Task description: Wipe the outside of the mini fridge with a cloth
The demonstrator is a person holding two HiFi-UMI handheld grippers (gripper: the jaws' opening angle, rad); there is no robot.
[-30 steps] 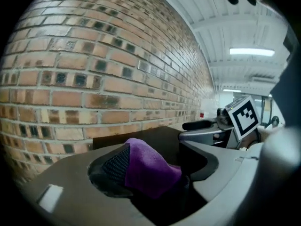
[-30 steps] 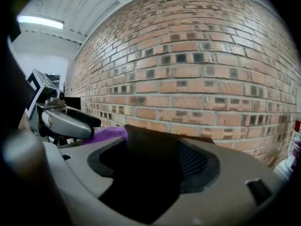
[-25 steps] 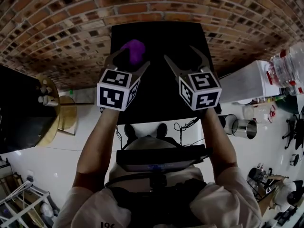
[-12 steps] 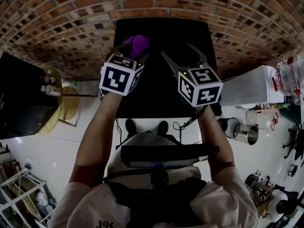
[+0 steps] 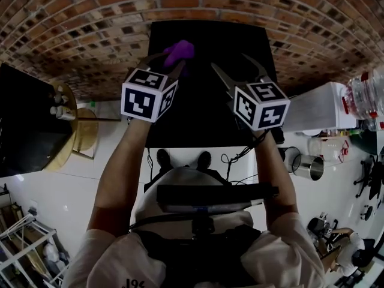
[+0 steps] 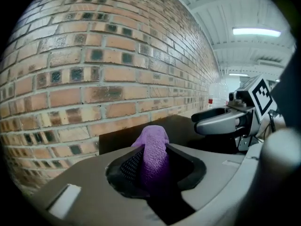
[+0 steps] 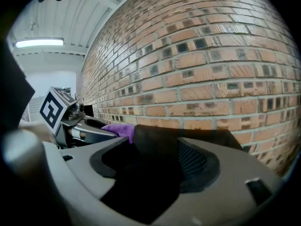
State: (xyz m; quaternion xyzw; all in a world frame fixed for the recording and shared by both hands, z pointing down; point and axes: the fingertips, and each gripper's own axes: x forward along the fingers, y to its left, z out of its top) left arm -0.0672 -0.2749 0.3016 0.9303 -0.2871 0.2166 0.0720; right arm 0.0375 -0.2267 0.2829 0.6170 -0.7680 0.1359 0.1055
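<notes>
The black mini fridge (image 5: pixel 210 107) stands against a brick wall, seen from above in the head view. My left gripper (image 5: pixel 172 62) is over its top near the back left. Its jaws have just been closing and now pinch a purple cloth (image 5: pixel 180 49) that bunches up between the pads (image 6: pixel 153 150). My right gripper (image 5: pixel 231 62) hovers over the fridge top to the right, open, with nothing between its jaws (image 7: pixel 155 168). In the right gripper view the purple cloth (image 7: pixel 120 128) shows at the left gripper's tip, above the dark fridge top (image 7: pixel 197 136).
The brick wall (image 5: pixel 90 23) rises right behind the fridge. A white cabinet (image 5: pixel 312 104) with a plastic bottle (image 5: pixel 366 92) stands to the right, metal cans (image 5: pixel 309 167) beside it. A round wooden table (image 5: pixel 75 137) and a black block (image 5: pixel 24 131) stand at the left.
The left gripper's jaws have closed in on the purple cloth, which now sits squeezed between them. Both grippers sit a little higher in the picture, as the view has shifted.
</notes>
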